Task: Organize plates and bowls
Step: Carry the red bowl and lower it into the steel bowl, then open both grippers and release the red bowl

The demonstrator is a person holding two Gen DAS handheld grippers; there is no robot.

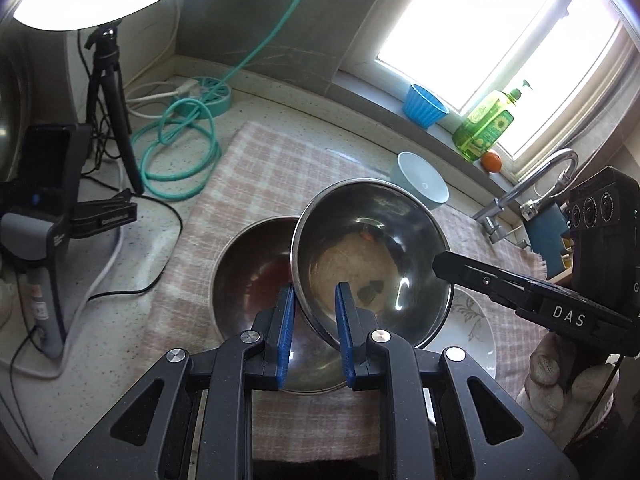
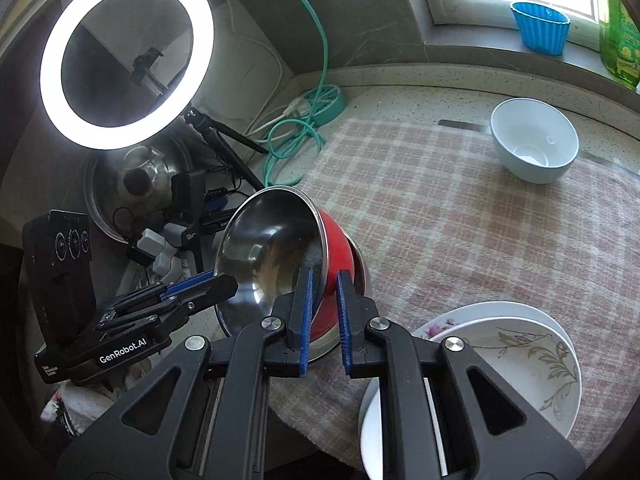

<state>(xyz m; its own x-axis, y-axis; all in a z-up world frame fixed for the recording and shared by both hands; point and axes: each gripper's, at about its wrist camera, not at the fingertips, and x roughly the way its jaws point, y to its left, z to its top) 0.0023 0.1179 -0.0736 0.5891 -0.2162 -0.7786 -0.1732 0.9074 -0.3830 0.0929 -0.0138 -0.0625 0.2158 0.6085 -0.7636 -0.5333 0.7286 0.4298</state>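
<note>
On the checked cloth (image 2: 460,220) that covers the middle of the counter (image 2: 400,96), two steel bowls sit one over the other. The upper bowl (image 1: 372,248), red on its outside, is tilted, its mouth turned toward the left side, and it rests partly inside the lower steel bowl (image 1: 256,272), which lies flat on the cloth. The left gripper (image 1: 316,320) has its blue fingers (image 1: 285,320) closed on the near rim of the tilted bowl, one finger outside the wall and one inside. The right gripper (image 2: 323,312) clamps the opposite rim the same way, one pad against the red outer wall and the other inside; in the left wrist view its black finger tip meets the bowl's right edge. So both grippers hold the same bowl from opposite sides.

Just beside the bowls, on the right, a stack of white plates (image 2: 520,356) with a leaf pattern lies on the cloth. Farther back, near the cloth's rear edge, a pale blue-white bowl (image 2: 534,140) stands upright, well apart from the steel ones. On the window sill stand a blue fluted cup (image 2: 540,28) and a green soap bottle (image 1: 486,124), with a small orange fruit (image 1: 491,160) beside it. A lit ring light (image 2: 124,56) on a tripod and a coiled teal cable (image 1: 176,148) occupy the left rear corner of the counter.
</note>
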